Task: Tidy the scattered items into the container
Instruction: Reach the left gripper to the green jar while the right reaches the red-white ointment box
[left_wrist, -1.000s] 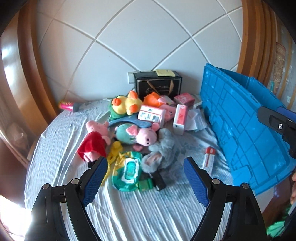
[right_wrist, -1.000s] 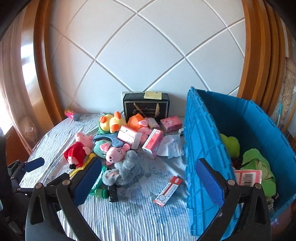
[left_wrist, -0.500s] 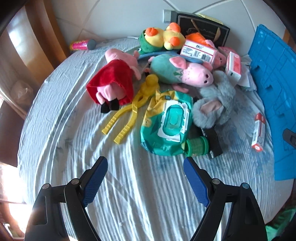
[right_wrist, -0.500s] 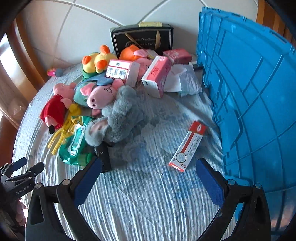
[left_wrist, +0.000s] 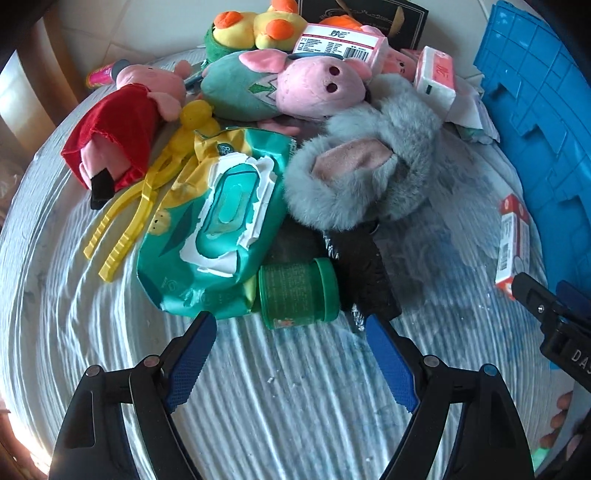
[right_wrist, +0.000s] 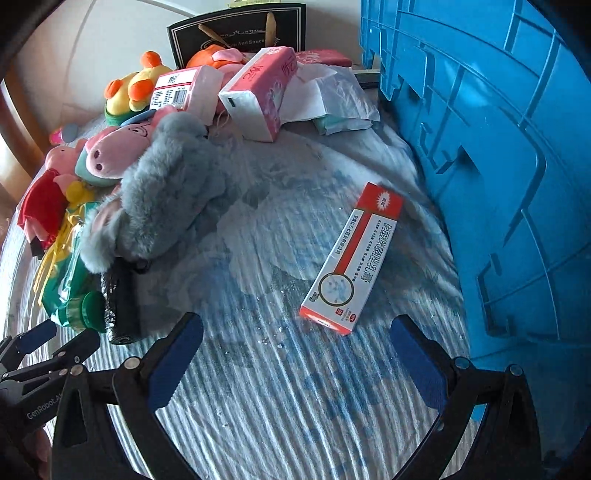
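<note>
Scattered items lie heaped on the cloth-covered tabletop (left_wrist: 92, 332), beside the blue container (right_wrist: 498, 147), which stands at my right. My left tool (left_wrist: 291, 328) is wide open and empty, its tips just short of the green jar (left_wrist: 297, 291), which lies on its side against the wipes pack (left_wrist: 218, 229) and a black object (left_wrist: 365, 280). My right tool (right_wrist: 295, 332) is likewise wide open and empty, aimed at the red-and-white box (right_wrist: 351, 258), which lies flat and alone near the container wall.

Procedure, as I judge it:
1. Straddle the jar across its round body, not its lid end.
2. Keep the left finger clear of the wipes pack, or both lift together.
3. Grip the box across its narrow width; the flat face offers no purchase.
4. Close firmly before lifting.
</note>
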